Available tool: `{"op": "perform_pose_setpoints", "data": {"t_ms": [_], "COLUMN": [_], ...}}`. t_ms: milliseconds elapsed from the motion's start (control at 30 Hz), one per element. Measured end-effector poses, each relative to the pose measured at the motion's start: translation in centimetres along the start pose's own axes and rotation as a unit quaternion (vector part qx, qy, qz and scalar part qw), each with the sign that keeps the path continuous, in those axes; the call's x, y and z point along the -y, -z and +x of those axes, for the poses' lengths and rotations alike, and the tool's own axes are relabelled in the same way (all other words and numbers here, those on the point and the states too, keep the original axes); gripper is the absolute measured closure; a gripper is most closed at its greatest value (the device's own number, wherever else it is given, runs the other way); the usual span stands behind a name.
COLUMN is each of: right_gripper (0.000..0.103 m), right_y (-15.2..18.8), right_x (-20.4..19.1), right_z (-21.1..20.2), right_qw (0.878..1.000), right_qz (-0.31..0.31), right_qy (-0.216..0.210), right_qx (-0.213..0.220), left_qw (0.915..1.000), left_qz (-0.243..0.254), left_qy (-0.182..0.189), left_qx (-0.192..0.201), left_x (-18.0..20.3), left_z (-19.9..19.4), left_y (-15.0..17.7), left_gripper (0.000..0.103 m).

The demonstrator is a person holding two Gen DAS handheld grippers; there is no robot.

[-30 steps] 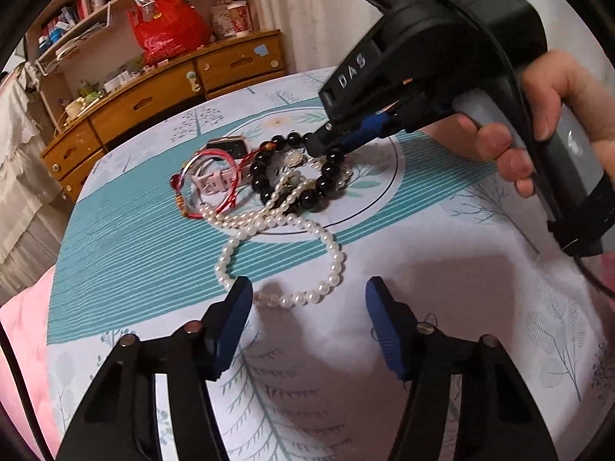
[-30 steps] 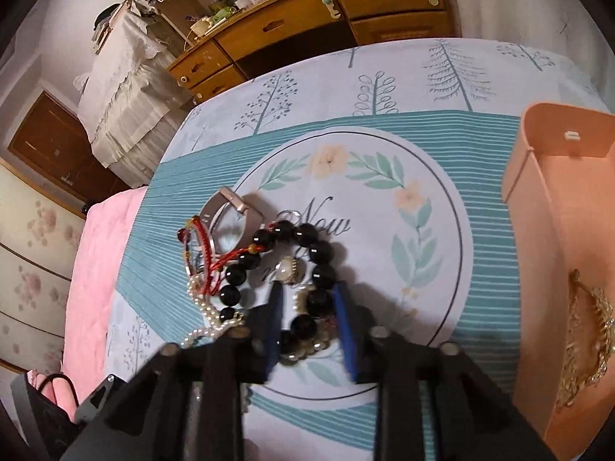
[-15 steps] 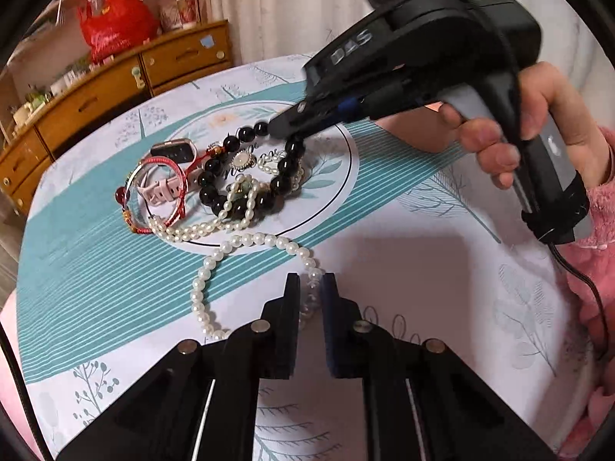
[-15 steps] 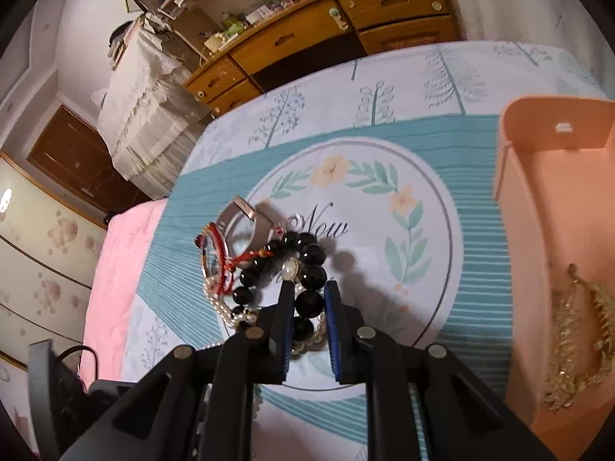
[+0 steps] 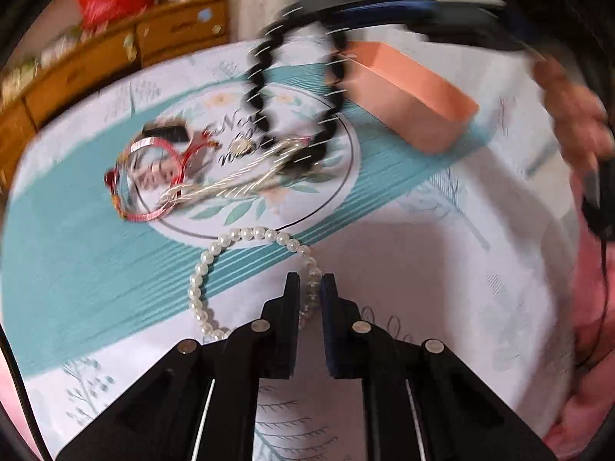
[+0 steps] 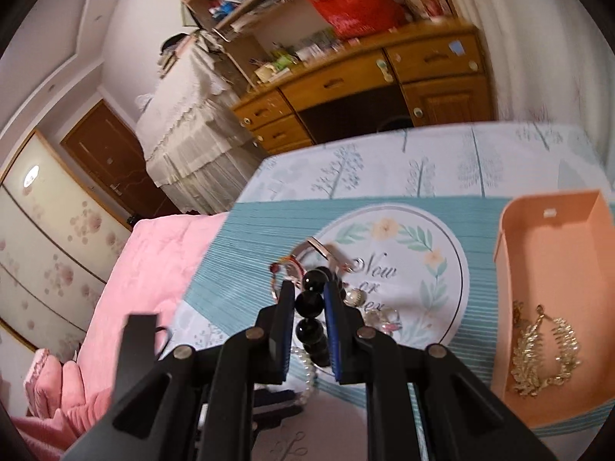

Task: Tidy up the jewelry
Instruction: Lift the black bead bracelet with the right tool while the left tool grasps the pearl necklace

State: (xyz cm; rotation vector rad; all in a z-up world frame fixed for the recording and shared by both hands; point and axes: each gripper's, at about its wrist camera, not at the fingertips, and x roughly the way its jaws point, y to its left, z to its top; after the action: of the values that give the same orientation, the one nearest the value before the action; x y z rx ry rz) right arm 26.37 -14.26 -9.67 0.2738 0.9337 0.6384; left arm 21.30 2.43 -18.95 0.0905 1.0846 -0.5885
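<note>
**On the printed tablecloth, both grippers grip beads**

On the near side of the table [image 5: 442, 269], the left gripper [image 5: 307, 288] has its jaws clamped on the pearl necklace [image 5: 246, 235]; a few pearls sit pinched between the pads while the rest of the strand loops out to the left and far side across the teal stripes. The jaws have just been closing onto that strand.

Farther off, the right gripper [image 6: 309, 299] is clenched on the black bead bracelet [image 6: 309, 303], with large dark beads lined up between its blue pads. In the left wrist view the bracelet [image 5: 265, 88] hangs as a loop above the cloth, and the gripper holding it is a blur at the top.

Still lying on the round flower print are a red cord bracelet [image 5: 153, 176], a small pearl ring [image 5: 239, 146] and a silvery chain [image 5: 230, 188], tangled close together.

At the right edge stands a peach box [image 6: 503, 238], open at the top, with a gold leaf necklace [image 6: 546, 357] lying inside it.
</note>
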Motion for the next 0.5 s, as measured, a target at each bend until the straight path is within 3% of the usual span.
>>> {"op": "perform_pose_setpoints", "data": {"t_ms": [67, 167, 400, 500], "right_gripper": [0.088, 0.088, 0.088, 0.088], "right_y": [-0.1, -0.3, 0.0, 0.2], "right_x": [-0.3, -0.2, 0.7, 0.8], "right_z": [-1.2, -3.0, -7.3, -8.6], "right_qw": [1.000, 0.999, 0.997, 0.997], "right_qz": [-0.006, -0.006, -0.004, -0.001], "right_qy": [0.006, 0.025, 0.046, 0.034], "right_qx": [0.007, 0.022, 0.056, 0.068], "left_qw": [0.9988, 0.9974, 0.9989, 0.9992], "left_qz": [-0.044, -0.064, -0.036, -0.025], "left_qy": [0.023, 0.031, 0.030, 0.029], "left_qx": [-0.003, -0.007, -0.007, 0.007], "left_x": [-1.2, -1.6, 0.6, 1.7], "left_z": [0.0, 0.0, -1.2, -2.5], "left_y": [-0.2, -0.2, -1.3, -1.9], "left_gripper": [0.098, 0.098, 0.098, 0.098]}}
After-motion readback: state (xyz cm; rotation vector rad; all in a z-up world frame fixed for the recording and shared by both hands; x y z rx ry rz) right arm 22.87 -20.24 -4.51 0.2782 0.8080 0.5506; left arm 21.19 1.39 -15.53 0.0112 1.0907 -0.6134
